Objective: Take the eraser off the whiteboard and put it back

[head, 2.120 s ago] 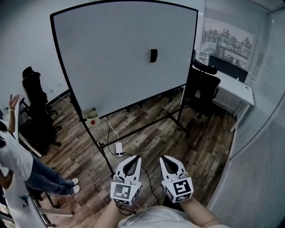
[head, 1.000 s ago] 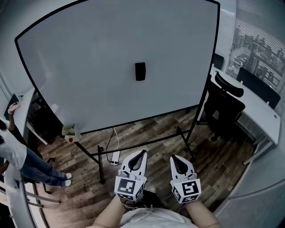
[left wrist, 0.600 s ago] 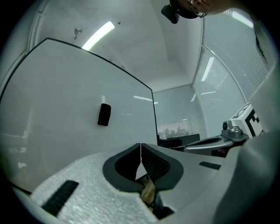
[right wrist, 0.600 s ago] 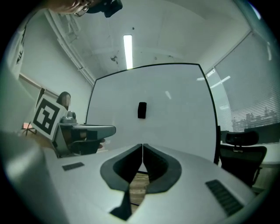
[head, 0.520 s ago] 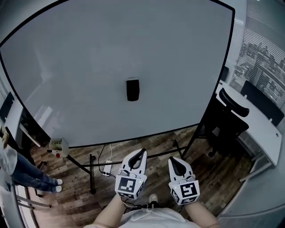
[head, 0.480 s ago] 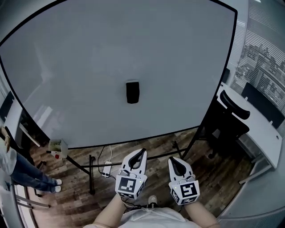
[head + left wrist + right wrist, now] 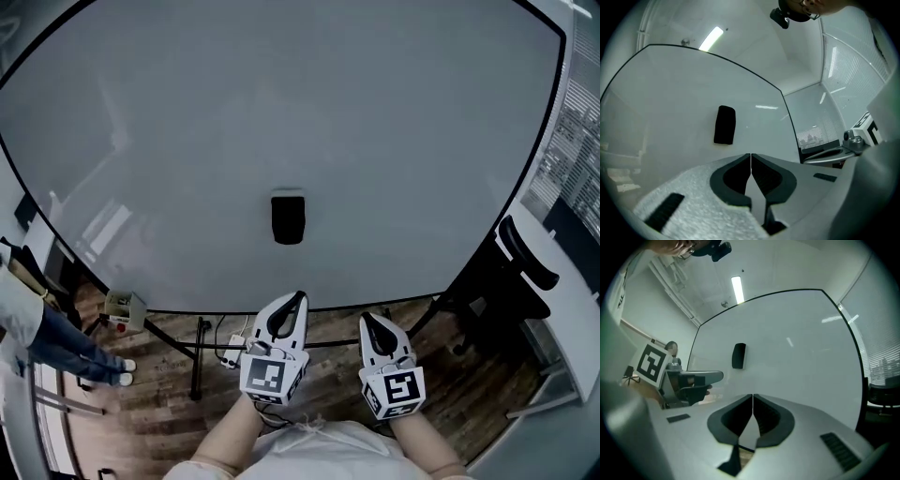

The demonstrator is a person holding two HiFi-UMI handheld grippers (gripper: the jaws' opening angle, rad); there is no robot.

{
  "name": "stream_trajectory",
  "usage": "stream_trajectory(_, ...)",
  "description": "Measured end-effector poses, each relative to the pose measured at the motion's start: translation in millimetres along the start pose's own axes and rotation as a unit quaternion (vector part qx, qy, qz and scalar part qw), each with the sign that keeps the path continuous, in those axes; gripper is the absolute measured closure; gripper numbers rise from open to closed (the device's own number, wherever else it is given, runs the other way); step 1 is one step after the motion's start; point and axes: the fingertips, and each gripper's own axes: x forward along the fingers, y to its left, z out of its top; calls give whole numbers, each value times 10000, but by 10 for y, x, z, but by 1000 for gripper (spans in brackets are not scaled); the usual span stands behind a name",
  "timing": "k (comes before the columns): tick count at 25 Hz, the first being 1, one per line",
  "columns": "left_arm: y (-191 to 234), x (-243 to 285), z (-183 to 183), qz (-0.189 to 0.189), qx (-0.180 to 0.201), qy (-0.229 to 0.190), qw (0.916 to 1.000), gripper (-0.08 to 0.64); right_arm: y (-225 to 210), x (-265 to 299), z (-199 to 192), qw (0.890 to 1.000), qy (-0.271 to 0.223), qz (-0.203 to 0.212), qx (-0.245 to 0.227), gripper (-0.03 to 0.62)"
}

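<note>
A black eraser [image 7: 288, 218] sticks upright near the middle of the large whiteboard [image 7: 169, 122]. It shows also in the left gripper view as the eraser [image 7: 724, 124] and in the right gripper view as the eraser [image 7: 738, 356]. My left gripper [image 7: 298, 298] is shut and empty, below the eraser and short of the board. My right gripper [image 7: 367, 320] is shut and empty too, beside the left one and lower right of the eraser. In their own views the left gripper [image 7: 750, 155] and the right gripper [image 7: 753, 396] have jaws pressed together with nothing between.
The whiteboard stands on a black frame [image 7: 199, 361] over a wood floor, with a power strip [image 7: 228, 354] and cables under it. A person [image 7: 37, 328] stands at the left. A black office chair [image 7: 511, 281] and a white desk [image 7: 572, 328] are at the right.
Both grippers and the head have come closer to the whiteboard; the board and eraser fill more of the view. The jaws stayed shut.
</note>
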Motion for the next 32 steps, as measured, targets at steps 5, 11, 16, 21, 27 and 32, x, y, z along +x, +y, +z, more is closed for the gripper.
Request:
stream_trajectory(5, 116, 114, 171, 439, 57, -146, 9989, 541, -61, 194, 49, 9994, -46, 349, -35, 565)
stream_trajectory(11, 272, 205, 493, 1105, 300, -329, 9929, 529, -78, 306, 130, 9968, -44, 803, -45, 565)
stream_trajectory(16, 402, 463, 581, 1184, 219, -147, 9926, 362, -123, 355, 166, 9955, -26, 947, -35, 565)
stream_trajectory(21, 597, 669, 710, 1454, 335, -71, 9888, 297, -157, 373, 162, 9952, 7, 974, -55, 565)
stream_trajectory(27, 730, 872, 709, 1621, 456, 123, 9856, 267, -207, 412, 173, 9956, 15, 932, -46, 565)
stream_trajectory(32, 831, 970, 655, 1725, 326, 254, 9841, 267, -210, 442, 208, 9957, -4, 922, -77, 565)
